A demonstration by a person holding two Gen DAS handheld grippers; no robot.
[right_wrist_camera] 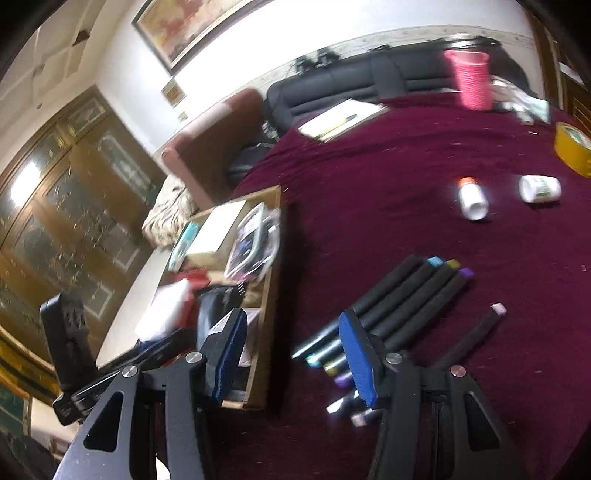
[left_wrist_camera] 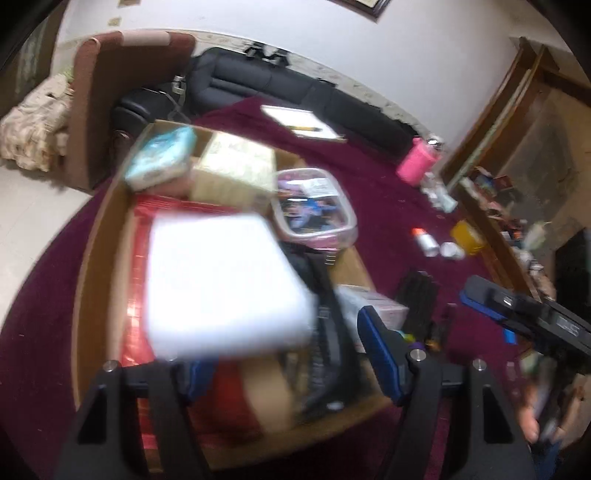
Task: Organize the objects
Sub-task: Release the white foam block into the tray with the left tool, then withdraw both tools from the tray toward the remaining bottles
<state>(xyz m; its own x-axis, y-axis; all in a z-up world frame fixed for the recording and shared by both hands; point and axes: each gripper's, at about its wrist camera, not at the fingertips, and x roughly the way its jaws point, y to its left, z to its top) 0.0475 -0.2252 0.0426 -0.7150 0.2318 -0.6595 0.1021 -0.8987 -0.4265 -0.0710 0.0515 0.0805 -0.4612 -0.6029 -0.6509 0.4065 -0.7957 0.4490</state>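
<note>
Left fingers [left_wrist_camera: 291, 354] grasp white block [left_wrist_camera: 221, 284]; right fingers [right_wrist_camera: 295, 354] released beside markers [right_wrist_camera: 399, 314].

Nothing readable: print on the small white bottle [right_wrist_camera: 540, 188] and clear container [left_wrist_camera: 314, 206] is blurred

A dark sofa [left_wrist_camera: 295, 85] stood along the white wall [left_wrist_camera: 406, 48] behind the maroon-covered table [left_wrist_camera: 388, 206], with a brown armchair [left_wrist_camera: 110, 92] at its end and a patterned cloth [left_wrist_camera: 37, 125] draped beside it. A framed painting [right_wrist_camera: 192, 26] hung on the wall, and a wooden cabinet with glass doors [right_wrist_camera: 74, 192] stood beyond the armchair. A wooden shelf unit [left_wrist_camera: 517, 166] crowded with small items, too blurred to identify, flanked the table's other side.
</note>
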